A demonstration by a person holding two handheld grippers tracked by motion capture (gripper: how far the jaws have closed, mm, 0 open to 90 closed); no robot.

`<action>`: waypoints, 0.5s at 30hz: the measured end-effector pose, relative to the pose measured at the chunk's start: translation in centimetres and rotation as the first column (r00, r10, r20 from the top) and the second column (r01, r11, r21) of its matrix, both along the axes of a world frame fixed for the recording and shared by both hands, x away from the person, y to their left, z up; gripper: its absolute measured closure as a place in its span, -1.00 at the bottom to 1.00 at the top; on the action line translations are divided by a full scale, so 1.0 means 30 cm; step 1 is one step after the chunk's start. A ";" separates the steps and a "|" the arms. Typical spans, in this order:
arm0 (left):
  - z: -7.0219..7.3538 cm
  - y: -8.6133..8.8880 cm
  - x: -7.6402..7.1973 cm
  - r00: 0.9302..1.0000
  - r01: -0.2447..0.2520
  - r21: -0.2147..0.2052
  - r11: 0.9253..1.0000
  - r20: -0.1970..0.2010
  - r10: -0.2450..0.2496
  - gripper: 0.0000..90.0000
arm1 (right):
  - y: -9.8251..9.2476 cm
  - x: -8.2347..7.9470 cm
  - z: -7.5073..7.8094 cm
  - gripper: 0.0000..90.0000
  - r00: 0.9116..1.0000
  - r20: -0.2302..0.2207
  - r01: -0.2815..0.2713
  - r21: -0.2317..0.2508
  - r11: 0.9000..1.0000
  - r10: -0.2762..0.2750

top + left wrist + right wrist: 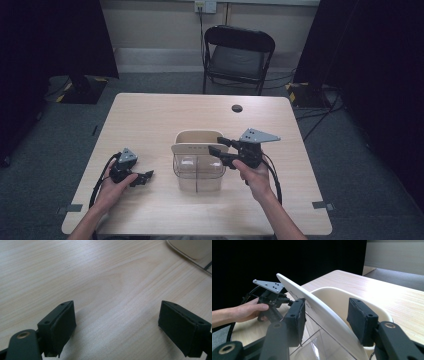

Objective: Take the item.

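A clear plastic bin (197,172) stands at the table's middle, with a cream tub (198,136) behind it and a flat white panel (194,148) leaning across its top. My right gripper (216,148) hovers at the bin's right rim. It is open, and its jaws straddle the slanting white panel (294,291) without closing on it. The cream tub (337,298) lies beyond that. My left gripper (146,176) rests low on the table left of the bin. In its own view the left gripper (117,327) is open over bare wood, with nothing between its pads.
The light wooden table (150,120) has a dark cable hole (237,108) at the back. A black folding chair (239,52) stands behind it. The bin's corner (190,248) lies ahead and to the right of the left gripper. The other hand (244,311) is beyond the bin.
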State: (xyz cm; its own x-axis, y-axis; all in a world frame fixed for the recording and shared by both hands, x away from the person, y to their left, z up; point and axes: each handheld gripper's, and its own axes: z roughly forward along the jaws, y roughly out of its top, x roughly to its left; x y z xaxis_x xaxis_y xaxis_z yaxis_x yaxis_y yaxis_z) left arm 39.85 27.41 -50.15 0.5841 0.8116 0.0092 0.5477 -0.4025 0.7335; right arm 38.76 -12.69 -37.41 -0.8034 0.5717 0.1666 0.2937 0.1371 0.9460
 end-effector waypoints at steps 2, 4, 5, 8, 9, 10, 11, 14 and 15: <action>0.000 0.000 0.000 1.000 0.000 0.000 1.000 0.000 0.000 -0.69 | 0.000 0.000 0.000 0.09 1.000 0.000 0.000 0.000 1.000 0.000; 0.000 0.000 0.000 1.000 0.000 0.000 1.000 0.000 0.000 -0.69 | 0.000 0.000 0.000 0.09 1.000 0.000 -0.001 0.000 1.000 0.001; 0.000 0.000 0.000 1.000 0.000 0.000 1.000 0.000 0.000 -0.70 | 0.000 0.000 0.000 0.09 1.000 0.000 0.000 0.000 1.000 0.000; 0.000 0.000 0.000 1.000 0.000 0.000 1.000 0.000 0.000 -0.69 | -0.001 0.002 0.001 0.10 1.000 -0.004 -0.003 0.001 1.000 0.003; 0.000 0.000 0.000 1.000 0.000 0.000 1.000 0.000 0.000 -0.69 | -0.001 0.002 0.001 0.10 1.000 -0.004 -0.002 0.000 1.000 0.002; 0.000 0.000 0.000 1.000 0.000 0.000 1.000 0.000 0.000 -0.69 | -0.001 0.002 0.001 0.10 1.000 -0.004 -0.002 0.001 1.000 0.002; 0.000 0.000 0.000 1.000 0.000 0.000 1.000 0.000 0.000 -0.70 | -0.001 0.002 0.001 0.10 1.000 -0.004 -0.001 0.001 1.000 0.001; 0.000 0.000 0.000 1.000 0.000 0.000 1.000 0.000 0.000 -0.70 | -0.001 0.002 0.002 0.10 1.000 -0.004 -0.001 0.000 1.000 0.001; 0.000 0.000 0.000 1.000 0.000 0.000 1.000 0.000 0.000 -0.69 | -0.001 0.001 0.002 0.10 1.000 -0.004 -0.001 -0.001 1.000 0.001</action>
